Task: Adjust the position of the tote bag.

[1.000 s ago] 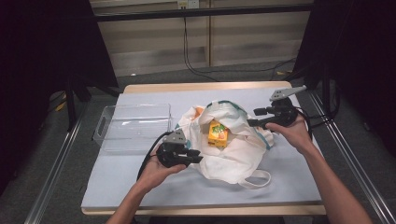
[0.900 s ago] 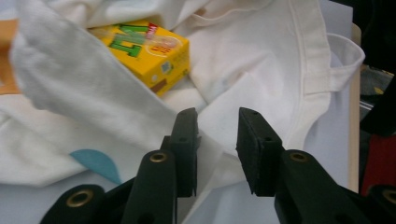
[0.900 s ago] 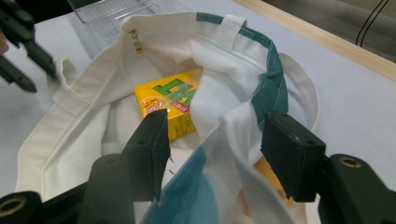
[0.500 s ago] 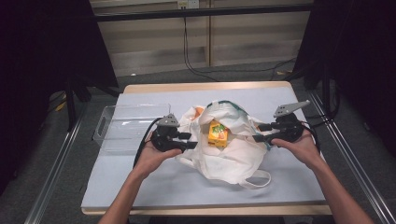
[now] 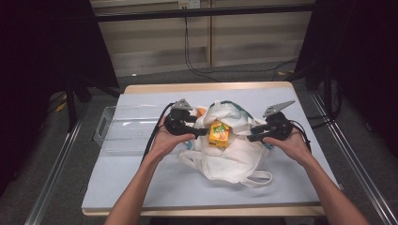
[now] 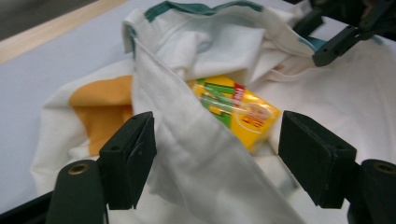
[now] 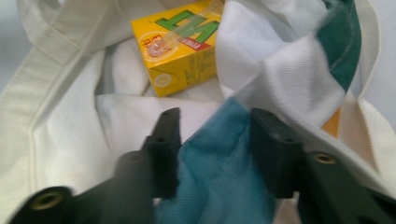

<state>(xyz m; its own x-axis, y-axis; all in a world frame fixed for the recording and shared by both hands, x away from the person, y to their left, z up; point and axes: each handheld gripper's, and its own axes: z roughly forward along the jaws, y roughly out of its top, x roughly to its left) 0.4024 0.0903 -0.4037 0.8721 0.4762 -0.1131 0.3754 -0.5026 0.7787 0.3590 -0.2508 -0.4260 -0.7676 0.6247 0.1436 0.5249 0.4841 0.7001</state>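
Both hands have shifted since the earlier frames: the left gripper (image 5: 202, 133) has gone from the lower middle of the high view up to the bag's (image 5: 234, 157) left edge, and the right gripper (image 5: 252, 137) has sunk from the upper right to the bag's right edge. The left jaws have just been opening; in the left gripper view they stand wide, with a fold of white cloth (image 6: 205, 158) running up between them, close by the left pad without clearly pressing it. The right jaws have just been closing; in the right gripper view a teal fold (image 7: 219, 163) of the bag sits between them, and both pads look to be against it, though the blur leaves that a little unsure.

Beyond the jaws, a yellow carton (image 5: 219, 133) lies in the bag's open mouth, at the centre of the high view, between the two grippers. The bag lies crumpled on the pale mat (image 5: 155, 187) at centre, its handle loop trailing toward the lower right. At left centre a clear tray (image 5: 110, 136) sits on the mat, just beside the left hand (image 5: 168, 140).
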